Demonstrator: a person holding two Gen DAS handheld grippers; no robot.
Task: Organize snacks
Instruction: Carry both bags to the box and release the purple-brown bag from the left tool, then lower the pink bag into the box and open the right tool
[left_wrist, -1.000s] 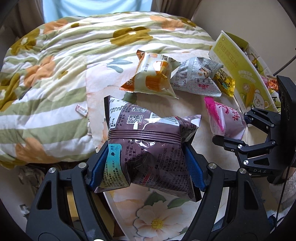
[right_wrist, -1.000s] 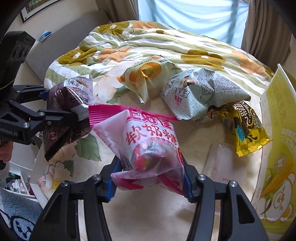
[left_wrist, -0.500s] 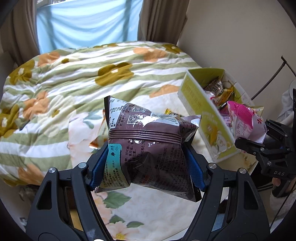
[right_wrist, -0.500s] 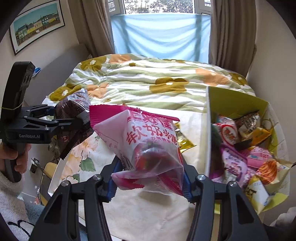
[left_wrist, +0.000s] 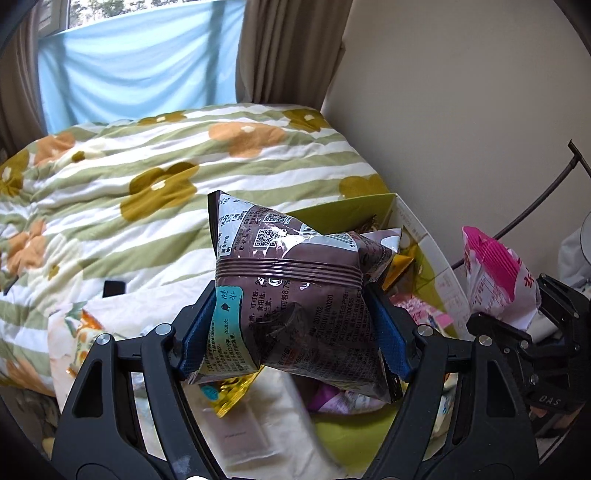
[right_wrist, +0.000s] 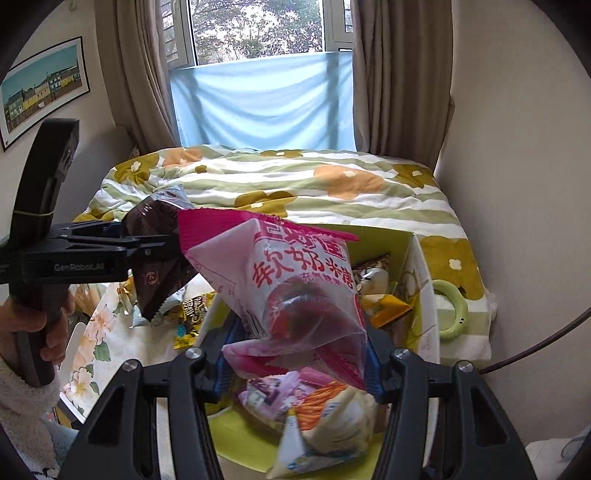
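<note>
My left gripper (left_wrist: 291, 328) is shut on a brown snack bag (left_wrist: 295, 295) and holds it in the air over the left edge of a yellow-green snack box (left_wrist: 448, 284). My right gripper (right_wrist: 295, 365) is shut on a pink and white candy bag (right_wrist: 295, 291) and holds it above the same box (right_wrist: 424, 280), which holds several snack packets. The left gripper and brown bag (right_wrist: 159, 266) show at the left of the right wrist view. The pink bag (left_wrist: 495, 277) shows at the right of the left wrist view.
A floral green-striped quilt (left_wrist: 147, 177) covers the bed behind. A gold packet (left_wrist: 229, 395) and an orange packet (left_wrist: 85, 325) lie on the floral sheet left of the box. A green ring (right_wrist: 452, 310) lies right of the box. A wall stands to the right.
Both grippers have lifted and swung right with their bags, from over the loose snacks on the sheet to above the yellow-green box.
</note>
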